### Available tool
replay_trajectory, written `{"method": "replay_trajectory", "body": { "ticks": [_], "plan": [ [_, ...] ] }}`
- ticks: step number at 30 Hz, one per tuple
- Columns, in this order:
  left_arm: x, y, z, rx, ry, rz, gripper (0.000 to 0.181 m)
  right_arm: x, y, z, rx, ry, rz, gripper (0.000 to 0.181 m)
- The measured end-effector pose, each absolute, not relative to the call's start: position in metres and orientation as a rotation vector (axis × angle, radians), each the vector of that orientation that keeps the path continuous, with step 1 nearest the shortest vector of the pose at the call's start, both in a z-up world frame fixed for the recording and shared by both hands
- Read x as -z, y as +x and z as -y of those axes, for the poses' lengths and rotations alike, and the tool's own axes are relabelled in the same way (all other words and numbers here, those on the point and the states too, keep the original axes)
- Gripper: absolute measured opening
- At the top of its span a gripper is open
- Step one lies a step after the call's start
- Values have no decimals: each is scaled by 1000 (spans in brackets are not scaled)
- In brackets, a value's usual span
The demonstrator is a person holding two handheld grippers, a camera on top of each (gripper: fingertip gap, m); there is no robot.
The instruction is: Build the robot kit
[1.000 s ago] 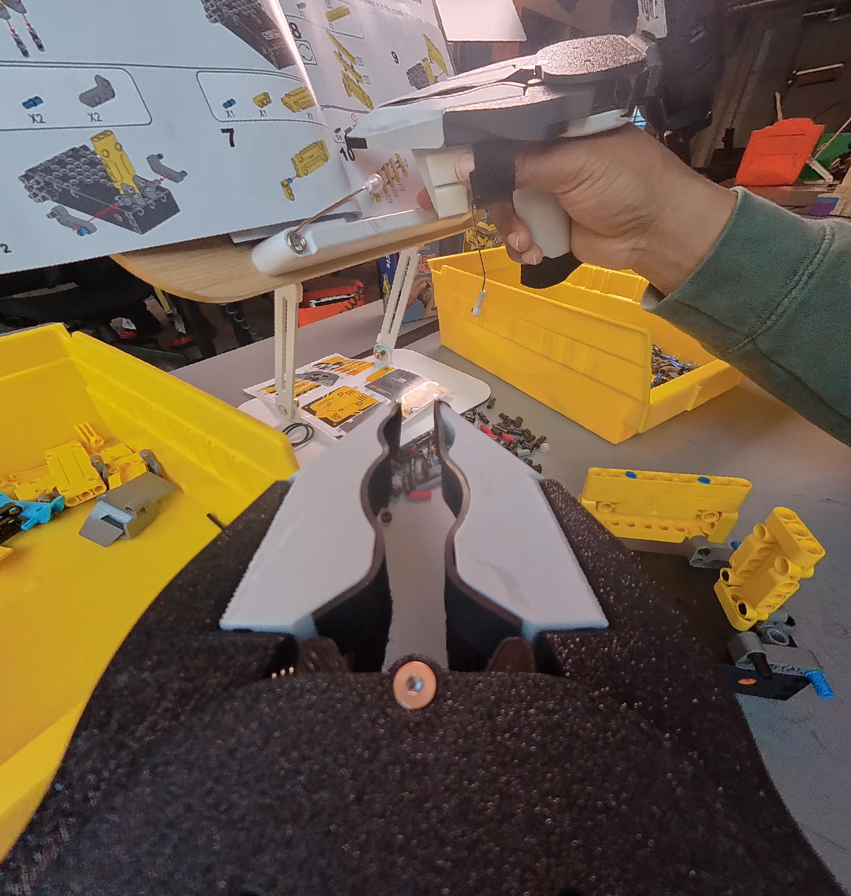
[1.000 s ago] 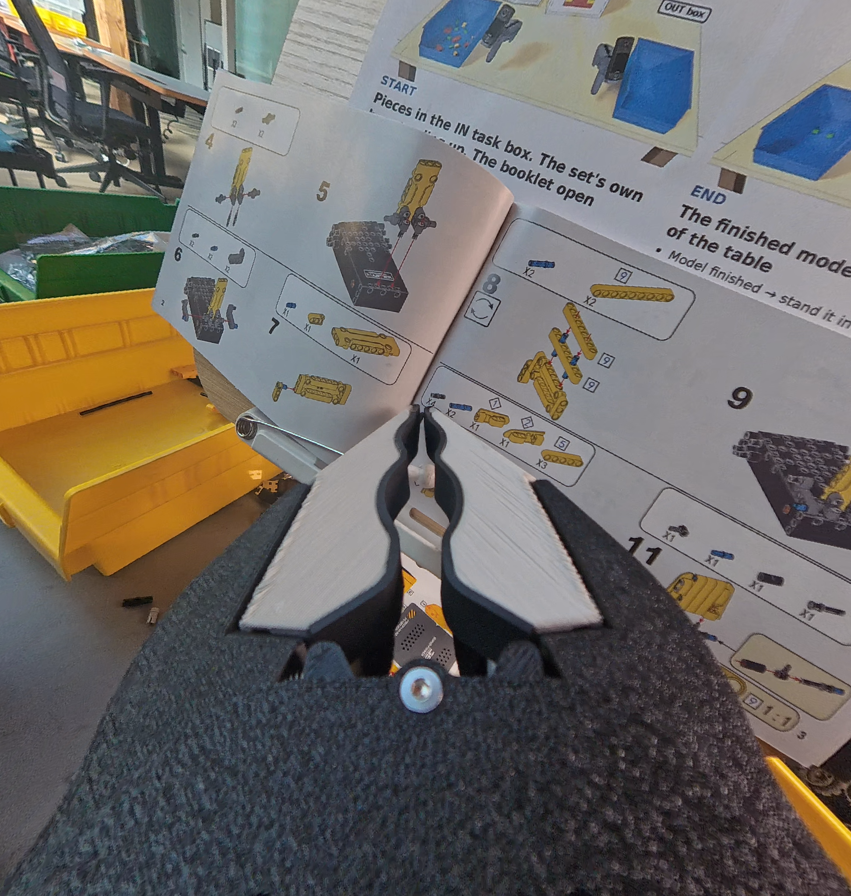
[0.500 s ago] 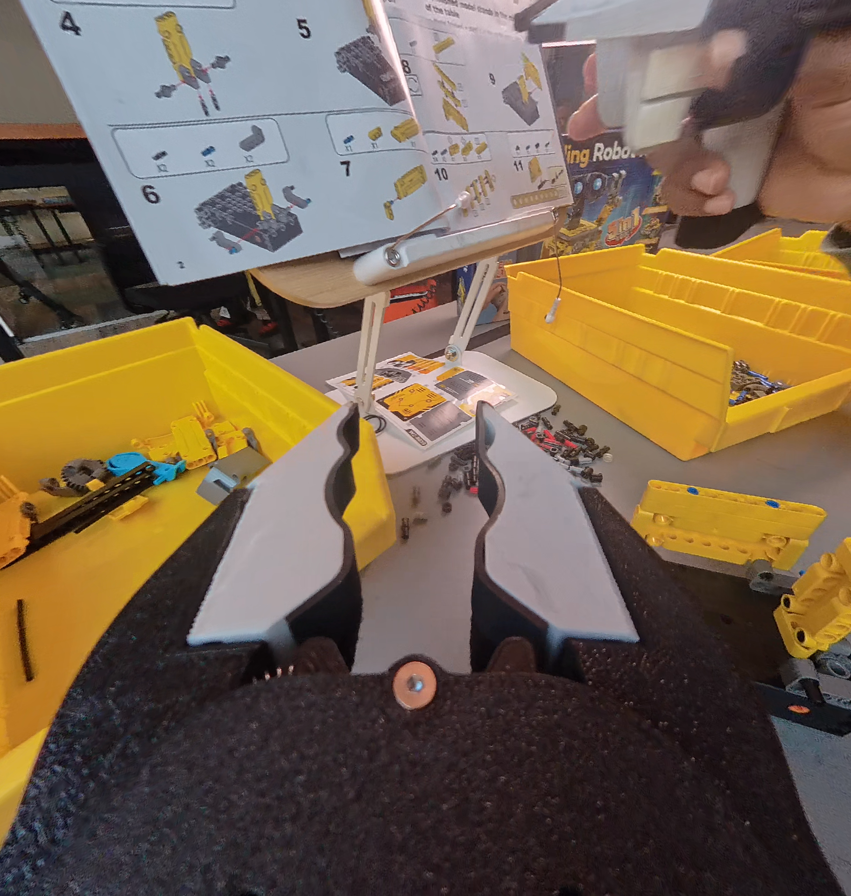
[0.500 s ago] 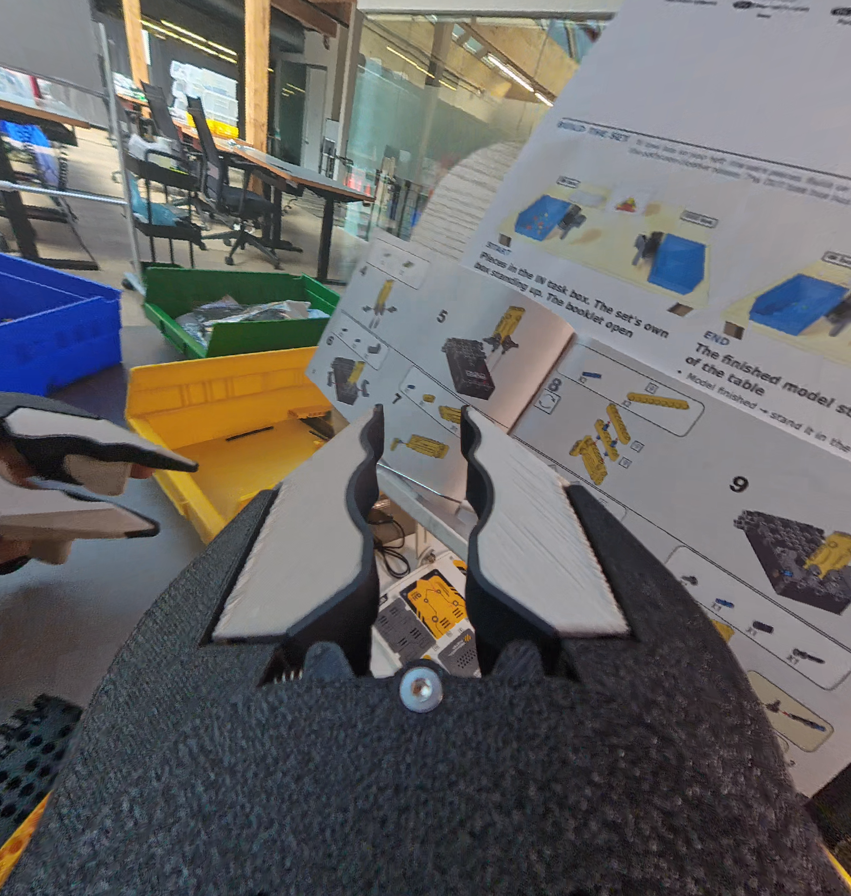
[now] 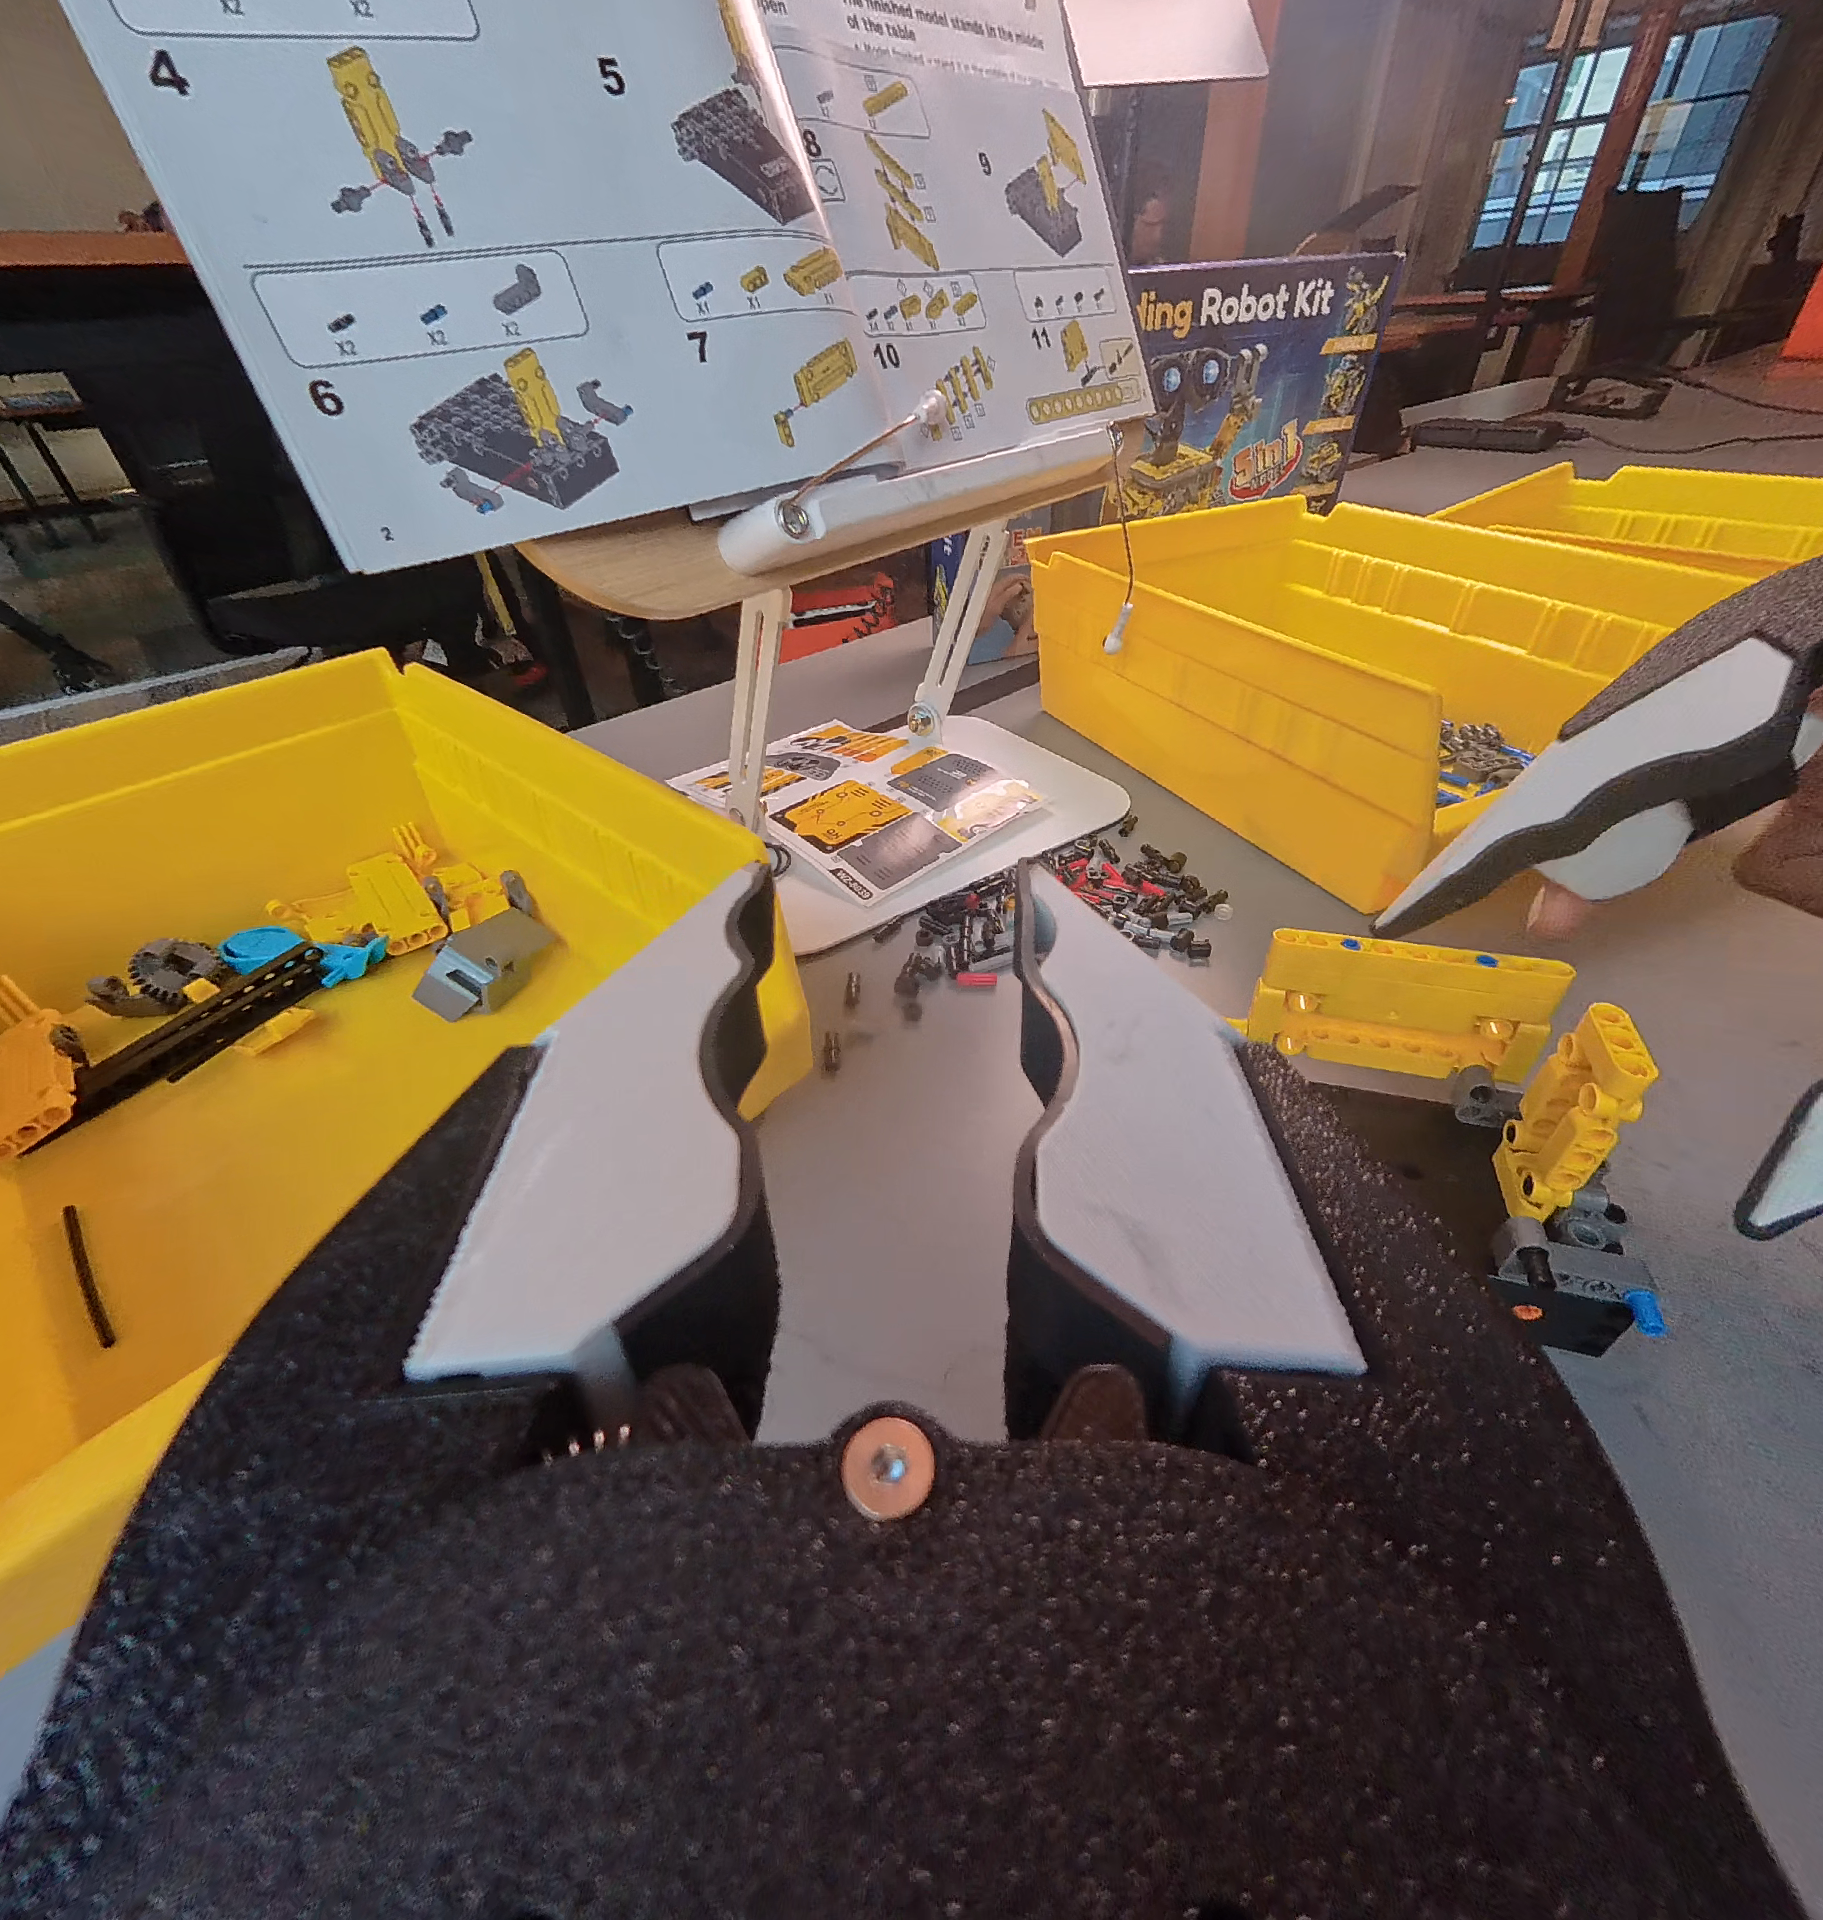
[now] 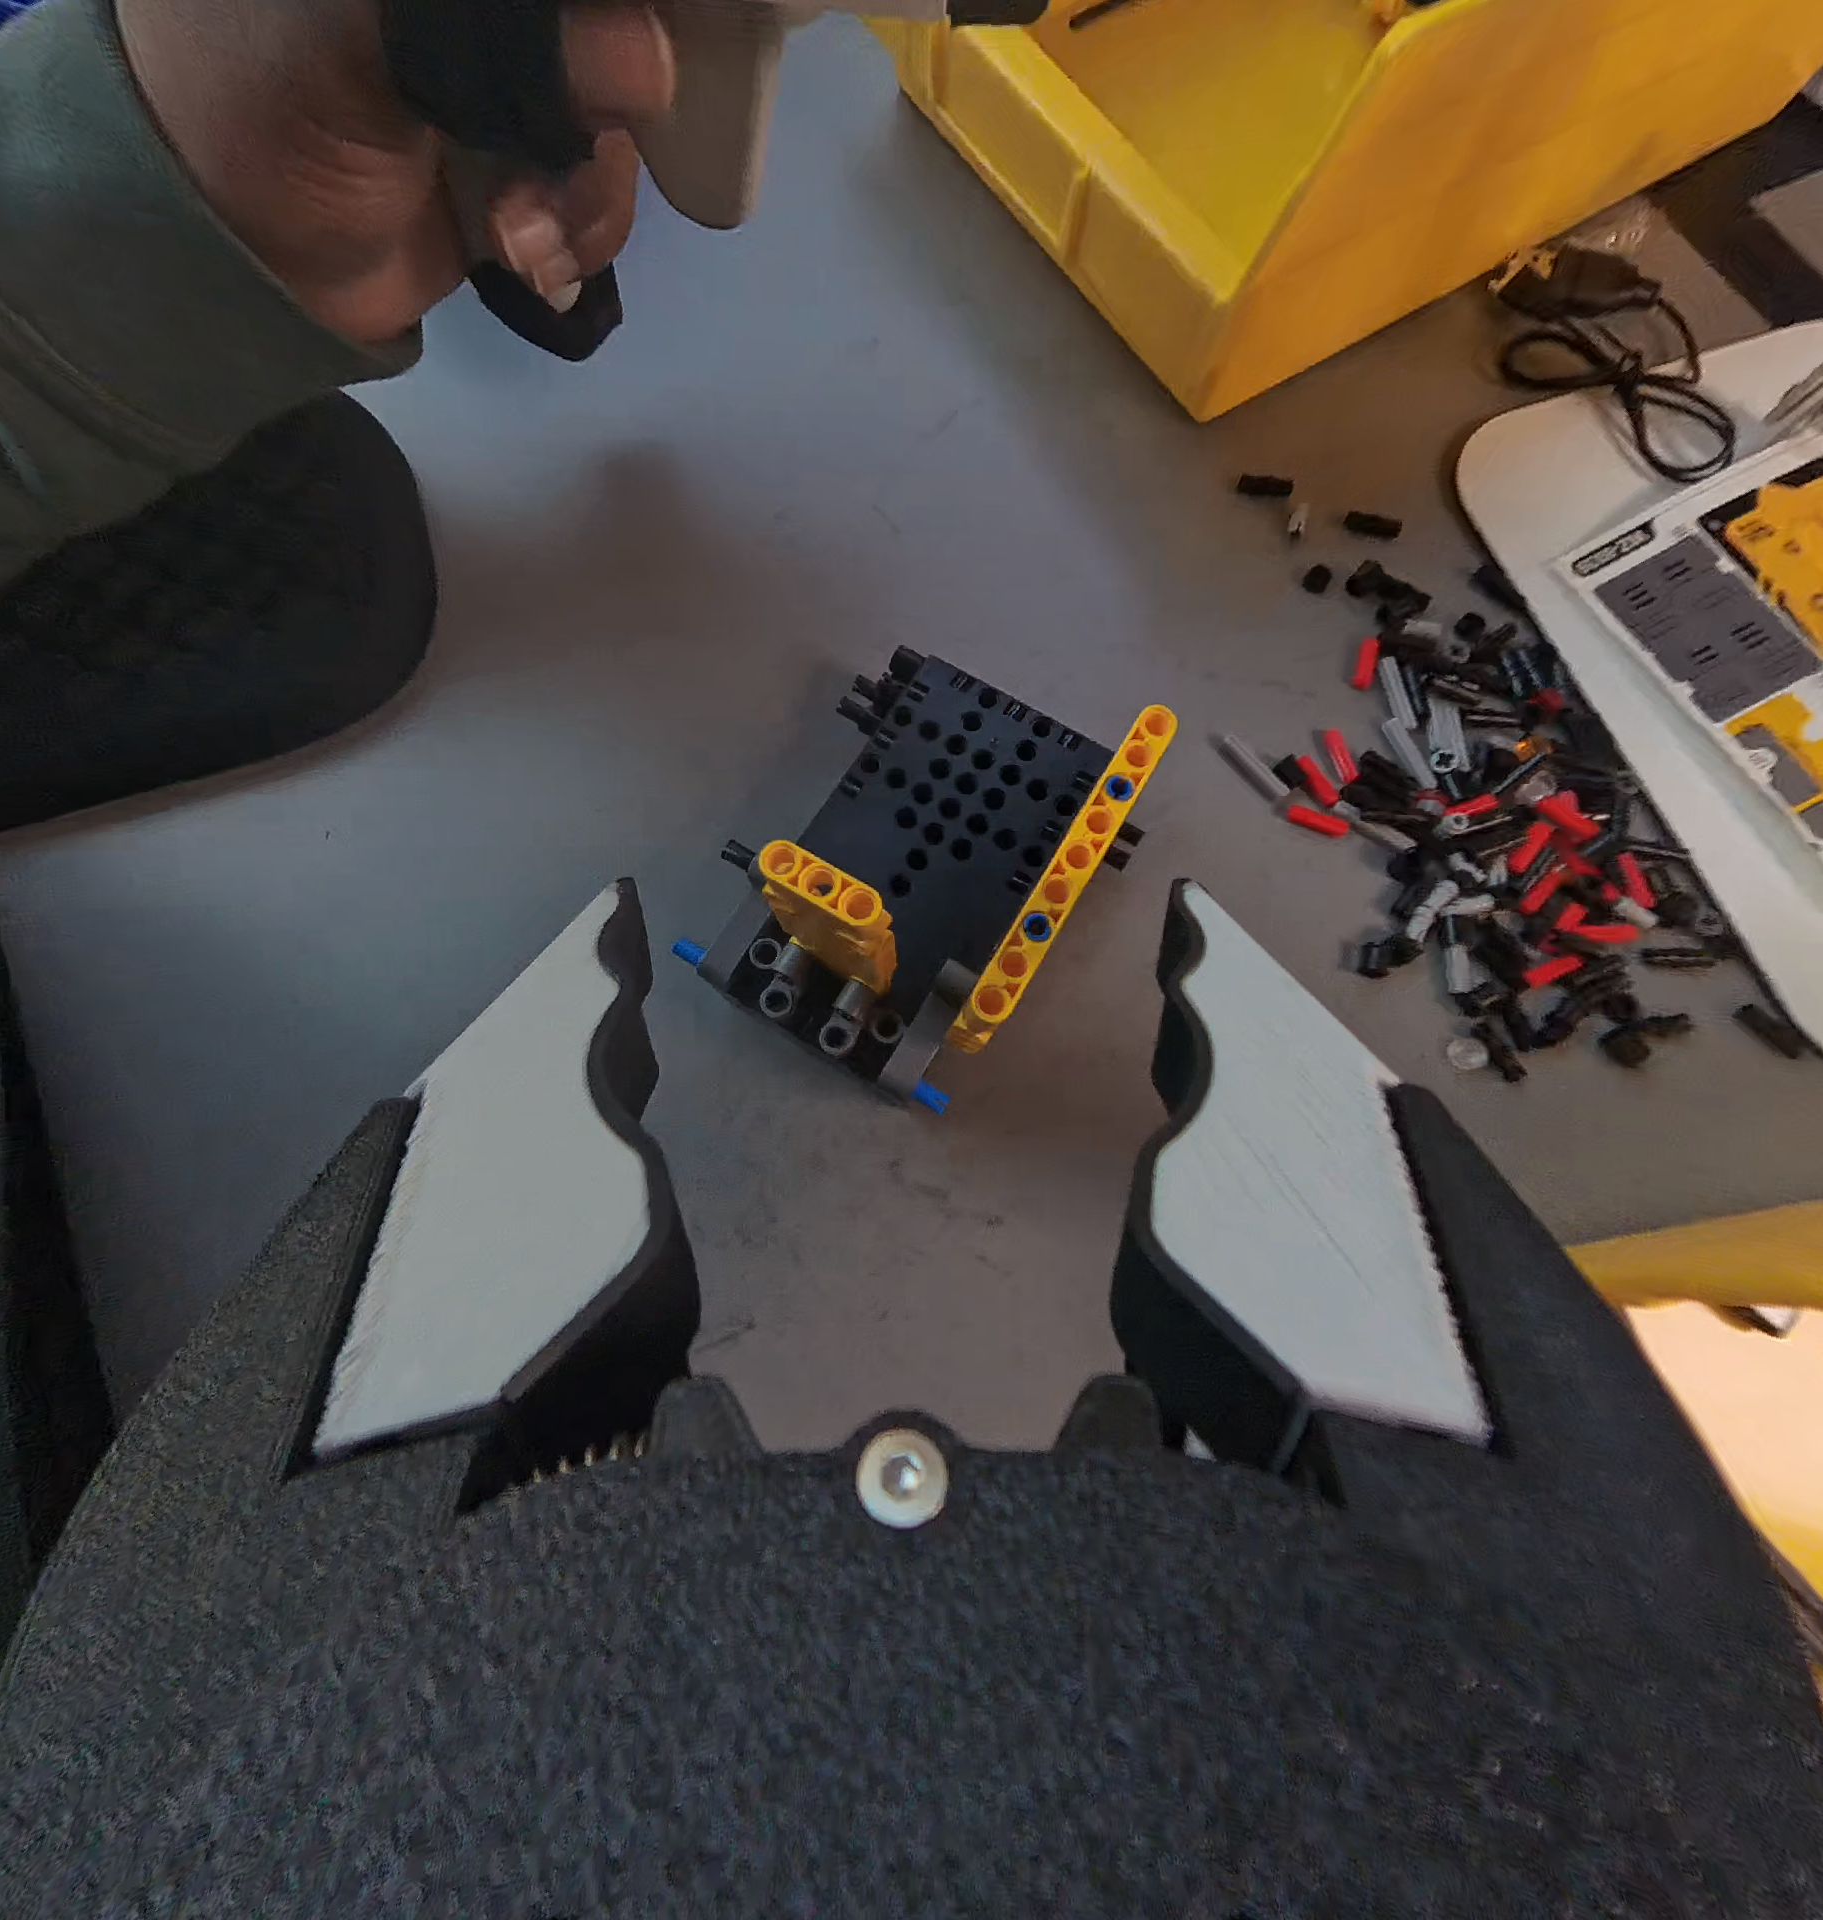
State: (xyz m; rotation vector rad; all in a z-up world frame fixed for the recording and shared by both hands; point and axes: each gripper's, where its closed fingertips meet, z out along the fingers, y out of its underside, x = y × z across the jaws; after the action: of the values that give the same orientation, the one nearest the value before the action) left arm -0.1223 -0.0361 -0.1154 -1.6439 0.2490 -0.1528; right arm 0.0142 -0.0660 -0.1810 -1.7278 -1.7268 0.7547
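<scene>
My right gripper [image 6: 904, 899] is open wide and empty. It hovers just above a small brick model [image 6: 948, 810]: a black perforated block with a long yellow beam [image 6: 1073, 873] along one side and a short yellow piece [image 6: 824, 894] at its near end. The model stands on the grey table, framed between the jaws and untouched. My left gripper [image 5: 891, 904] is open and empty, low over the table, pointing at a pile of small pins [image 5: 1094, 894]. In the left wrist view the model [image 5: 1406, 997] sits at the right, with the right gripper's fingers [image 5: 1655, 769] above it.
A yellow bin [image 5: 574, 790] with loose parts stands at the left. More yellow bins [image 5: 1250, 707] stand at the back right. An open instruction booklet [image 5: 533, 260] rests on a white stand [image 5: 1073, 800]. A sleeved hand [image 6: 315, 208] holds the left gripper. Pins [image 6: 1489, 831] lie right of the model.
Both grippers have opened from nearly shut. The right gripper has swung from facing the booklet down to over the model. The left gripper's view has tilted up a little.
</scene>
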Motion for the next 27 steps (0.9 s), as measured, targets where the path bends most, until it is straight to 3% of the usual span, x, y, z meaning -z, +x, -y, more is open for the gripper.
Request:
{"method": "replay_trajectory", "body": {
  "ticks": [6, 14, 22, 25, 27],
  "plan": [
    [129, -109, 35, 164, -1686, -302, 45, 204, 4, 65, -768, -1731, 1804, 72],
    [129, -102, 37, 183, -1691, -328, 45, 203, 22, 85, -843, -1176, 2365, 68],
    [128, -106, 40, 191, -1688, -312, 45, 196, 37, 82, -759, -1351, 2212, 103],
    [134, -103, 37, 229, -1707, -305, 45, 219, 39, 89, -711, -1444, 2132, 101],
    [140, -99, 35, 253, -1723, -315, 45, 230, 33, 91, -723, -1427, 2114, 92]
  ]
}}
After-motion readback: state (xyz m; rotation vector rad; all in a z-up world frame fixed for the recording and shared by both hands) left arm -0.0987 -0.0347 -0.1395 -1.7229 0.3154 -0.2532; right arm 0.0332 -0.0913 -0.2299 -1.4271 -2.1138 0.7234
